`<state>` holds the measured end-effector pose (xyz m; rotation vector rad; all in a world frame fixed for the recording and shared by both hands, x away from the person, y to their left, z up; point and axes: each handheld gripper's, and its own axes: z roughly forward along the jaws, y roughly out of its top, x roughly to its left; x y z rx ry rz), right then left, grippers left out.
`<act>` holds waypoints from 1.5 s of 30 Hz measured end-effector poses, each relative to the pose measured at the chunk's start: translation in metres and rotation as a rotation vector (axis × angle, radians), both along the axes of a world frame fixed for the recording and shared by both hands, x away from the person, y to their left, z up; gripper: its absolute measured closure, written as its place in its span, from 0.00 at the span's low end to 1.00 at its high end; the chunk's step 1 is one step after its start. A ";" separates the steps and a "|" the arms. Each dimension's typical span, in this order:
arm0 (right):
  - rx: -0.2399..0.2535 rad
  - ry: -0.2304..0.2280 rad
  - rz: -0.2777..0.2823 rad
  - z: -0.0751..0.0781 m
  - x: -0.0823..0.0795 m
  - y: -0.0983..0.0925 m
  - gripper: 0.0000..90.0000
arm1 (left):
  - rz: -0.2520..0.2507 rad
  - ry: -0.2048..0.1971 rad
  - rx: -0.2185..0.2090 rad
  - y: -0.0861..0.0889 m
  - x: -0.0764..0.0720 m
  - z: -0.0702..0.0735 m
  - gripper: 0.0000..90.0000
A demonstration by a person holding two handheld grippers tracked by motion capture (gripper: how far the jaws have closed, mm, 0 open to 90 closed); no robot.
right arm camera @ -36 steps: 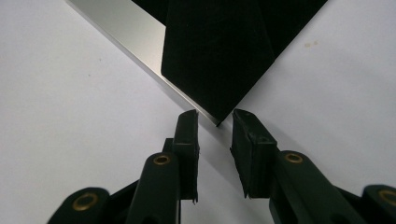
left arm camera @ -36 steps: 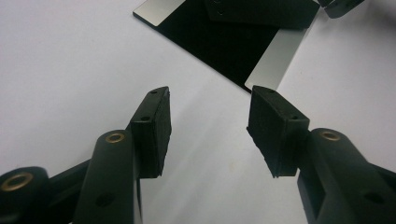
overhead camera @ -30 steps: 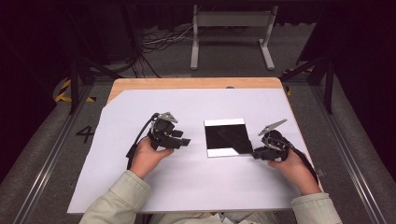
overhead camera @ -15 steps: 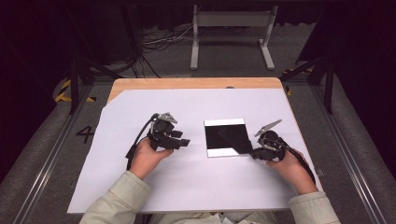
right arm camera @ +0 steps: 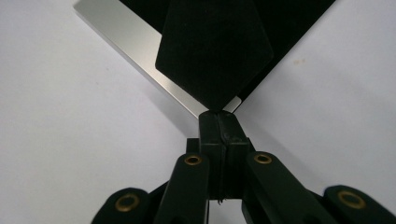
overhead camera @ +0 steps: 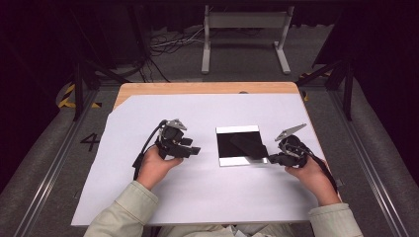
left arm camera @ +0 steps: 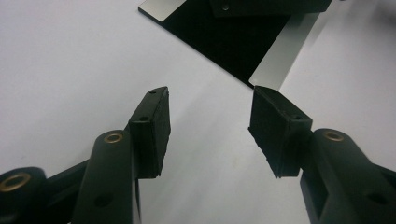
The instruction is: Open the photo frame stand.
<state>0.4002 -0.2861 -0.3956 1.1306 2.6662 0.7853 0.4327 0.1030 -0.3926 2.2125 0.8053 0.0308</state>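
I have the right gripper (overhead camera: 271,159) at the near right corner of the mirror (overhead camera: 238,145), which lies flat on the white sheet (overhead camera: 207,197) about mid-table, slightly right of centre. Its jaws have just been closing and now stand pressed together on the corner of a black cloth (overhead camera: 248,145); in the right gripper view the cloth (right arm camera: 214,46) fans out from the pads over the mirror (right arm camera: 126,32), dark at its middle and pale along its edges. The left gripper (overhead camera: 193,150) rests on the sheet just left of the mirror, near but not touching it. Its fingers (left arm camera: 154,126) are spread with nothing between them, and the mirror's corner (left arm camera: 275,60) lies just beyond their tips.
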 end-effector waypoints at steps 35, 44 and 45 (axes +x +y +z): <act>0.270 -0.126 -0.029 0.027 -0.005 0.004 1.00 | 0.011 -0.008 -0.008 0.004 -0.001 -0.001 0.54; 0.289 -0.164 -0.005 0.034 -0.009 0.008 1.00 | 0.019 -0.004 -0.012 0.005 -0.001 -0.002 0.54; 0.292 -0.167 -0.005 0.034 -0.009 0.008 1.00 | 0.019 -0.004 -0.012 0.005 -0.001 -0.002 0.54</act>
